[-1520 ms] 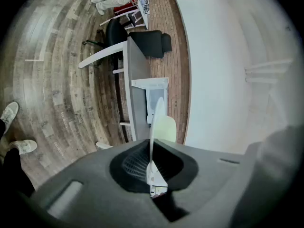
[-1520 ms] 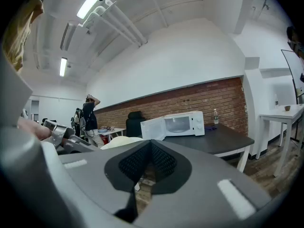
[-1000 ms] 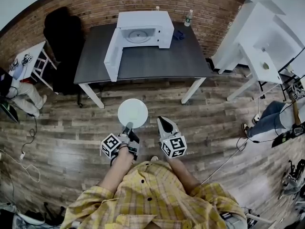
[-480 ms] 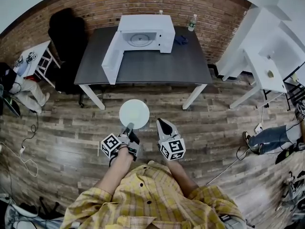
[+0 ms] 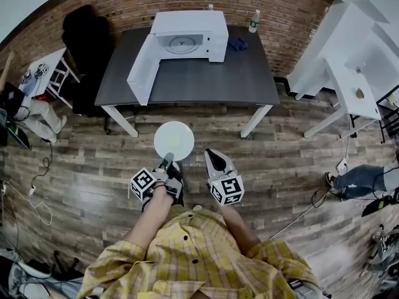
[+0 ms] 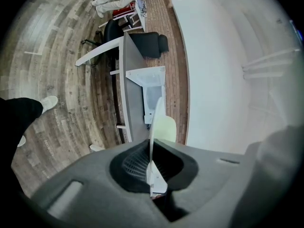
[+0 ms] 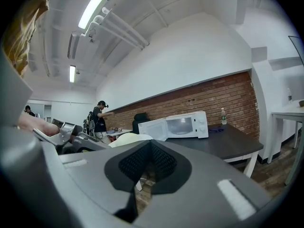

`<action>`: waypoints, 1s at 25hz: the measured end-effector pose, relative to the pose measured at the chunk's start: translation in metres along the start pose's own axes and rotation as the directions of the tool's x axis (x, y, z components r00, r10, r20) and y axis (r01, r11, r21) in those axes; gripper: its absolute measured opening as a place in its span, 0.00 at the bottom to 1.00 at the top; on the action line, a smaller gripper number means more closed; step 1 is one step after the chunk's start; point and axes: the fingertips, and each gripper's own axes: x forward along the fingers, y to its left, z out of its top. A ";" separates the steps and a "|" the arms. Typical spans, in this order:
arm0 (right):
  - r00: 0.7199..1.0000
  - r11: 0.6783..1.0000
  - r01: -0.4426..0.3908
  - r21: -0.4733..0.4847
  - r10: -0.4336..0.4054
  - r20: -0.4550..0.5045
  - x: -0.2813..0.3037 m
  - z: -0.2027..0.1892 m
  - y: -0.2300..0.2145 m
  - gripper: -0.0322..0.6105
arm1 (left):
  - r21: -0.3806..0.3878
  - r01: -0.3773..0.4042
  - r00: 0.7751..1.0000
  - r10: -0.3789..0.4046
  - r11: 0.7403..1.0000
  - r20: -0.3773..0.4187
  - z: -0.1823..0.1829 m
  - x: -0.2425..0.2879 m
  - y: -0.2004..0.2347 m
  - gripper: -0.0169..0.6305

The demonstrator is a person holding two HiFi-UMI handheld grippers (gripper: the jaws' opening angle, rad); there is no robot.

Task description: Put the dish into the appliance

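Observation:
A round pale dish (image 5: 174,140) hangs level over the wood floor, and my left gripper (image 5: 167,161) is shut on its near rim. In the left gripper view the dish (image 6: 153,127) shows edge-on between the pads. My right gripper (image 5: 212,156) is beside it on the right, shut and holding nothing, its pads together (image 7: 151,163). Ahead, a white microwave (image 5: 187,36) stands on the dark table (image 5: 206,76) with its door (image 5: 142,64) swung open to the left and the turntable showing. The right gripper view also takes in the microwave (image 7: 183,125) and the dish (image 7: 130,139).
A water bottle (image 5: 254,21) and a blue cloth (image 5: 237,43) sit on the table right of the microwave. A black chair (image 5: 87,36) stands at its left end, white tables (image 5: 349,73) to the right. People sit at the left (image 5: 31,120) and right (image 5: 361,179). Cables lie on the floor.
The table and microwave have come a little closer as the person steps forward. Both grippers keep their pose, the dish still held by the left one.

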 end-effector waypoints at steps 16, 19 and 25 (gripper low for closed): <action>0.999 1.000 -0.017 -0.011 0.017 -0.036 0.109 0.011 -0.065 0.05 | -0.003 0.006 1.000 -0.006 1.000 -0.020 0.055 0.120 -0.012 0.04; 0.999 1.000 -0.008 -0.005 0.008 -0.036 0.141 0.019 -0.077 0.05 | -0.005 0.004 1.000 -0.004 1.000 -0.026 0.075 0.146 -0.021 0.04; 1.000 1.000 0.003 0.004 -0.003 -0.031 0.199 0.041 -0.100 0.05 | 0.006 -0.004 0.999 0.004 1.000 -0.048 0.113 0.200 -0.040 0.04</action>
